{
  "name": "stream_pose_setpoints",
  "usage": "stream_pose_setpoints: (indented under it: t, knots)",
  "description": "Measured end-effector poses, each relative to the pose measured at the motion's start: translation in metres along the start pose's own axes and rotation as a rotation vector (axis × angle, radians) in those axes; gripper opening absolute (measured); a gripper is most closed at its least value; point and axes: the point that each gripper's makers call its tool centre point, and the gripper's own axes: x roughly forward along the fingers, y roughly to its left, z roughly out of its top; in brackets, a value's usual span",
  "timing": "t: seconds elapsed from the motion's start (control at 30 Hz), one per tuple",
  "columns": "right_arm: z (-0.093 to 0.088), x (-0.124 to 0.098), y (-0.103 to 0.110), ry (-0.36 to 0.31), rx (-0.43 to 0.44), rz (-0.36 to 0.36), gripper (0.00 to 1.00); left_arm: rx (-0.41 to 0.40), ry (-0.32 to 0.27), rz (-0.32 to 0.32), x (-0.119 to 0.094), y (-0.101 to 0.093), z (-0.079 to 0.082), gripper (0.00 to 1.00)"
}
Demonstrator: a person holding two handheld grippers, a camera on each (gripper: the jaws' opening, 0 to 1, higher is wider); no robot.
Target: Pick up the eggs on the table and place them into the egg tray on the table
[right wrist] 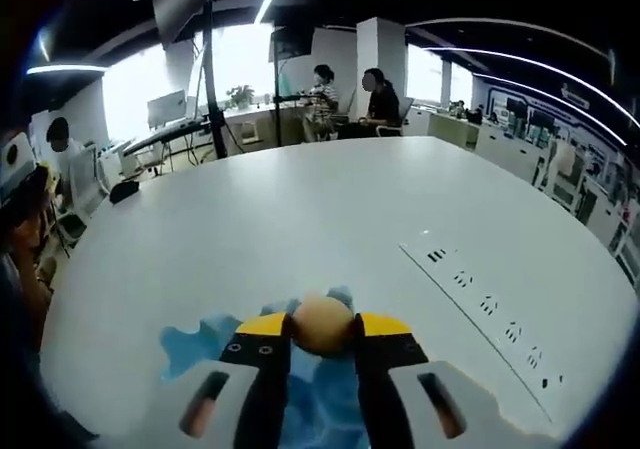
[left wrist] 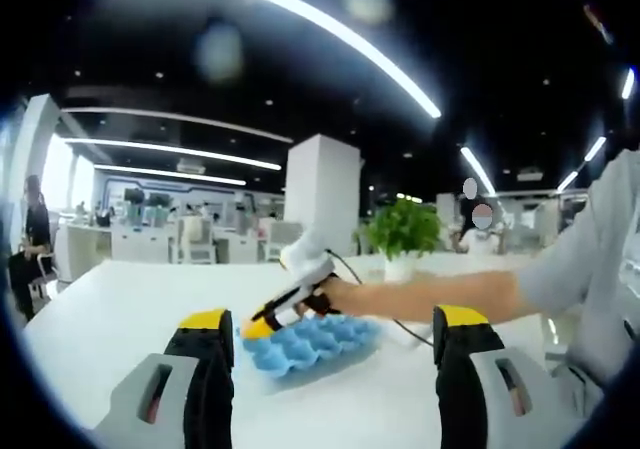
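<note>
In the right gripper view, the right gripper (right wrist: 323, 326) has its yellow-tipped jaws clenched on a tan egg (right wrist: 322, 324), one jaw on each flank. The egg looks nearly round from here, so its long axis and which end leads cannot be told. It hangs directly above the blue egg tray (right wrist: 205, 344), which lies flat on the white worktop (right wrist: 330, 219) and shows on either side of and between the jaws.

In the left gripper view, the left gripper (left wrist: 335, 334) has its jaws spread wide apart, with nothing between them. Beyond them the egg tray (left wrist: 325, 341) rests on the worktop (left wrist: 130, 309), its long axis running from lower left to upper right in the view. The right gripper (left wrist: 262, 325), held in a person's hand (left wrist: 340, 297), is poised at the tray's left end, tip angled down and to the left. A potted plant (left wrist: 403, 234) stands farther back.
</note>
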Motion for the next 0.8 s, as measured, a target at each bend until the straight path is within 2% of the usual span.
stream_pose_setpoints:
  t: [0.2, 0.33, 0.6, 0.67, 0.8]
  knots:
    - [0.003, -0.001, 0.002, -0.02, 0.013, 0.005, 0.35, 0.0, 0.005, 0.0, 0.001, 0.0, -0.002, 0.83]
    - [0.002, -0.01, 0.002, -0.045, 0.023, 0.0, 0.38, 0.001, 0.008, -0.001, 0.001, -0.001, -0.002, 0.83]
    - [0.013, -0.027, 0.001, -0.111, 0.028, -0.018, 0.48, 0.003, 0.006, -0.002, 0.001, -0.002, -0.002, 0.83]
    - [0.018, -0.032, -0.006, -0.131, 0.027, -0.019, 0.5, 0.004, 0.006, 0.001, 0.0, -0.001, -0.002, 0.83]
    - [0.02, -0.041, 0.0, -0.15, 0.017, -0.021, 0.51, 0.003, 0.003, 0.005, 0.0, 0.0, -0.001, 0.83]
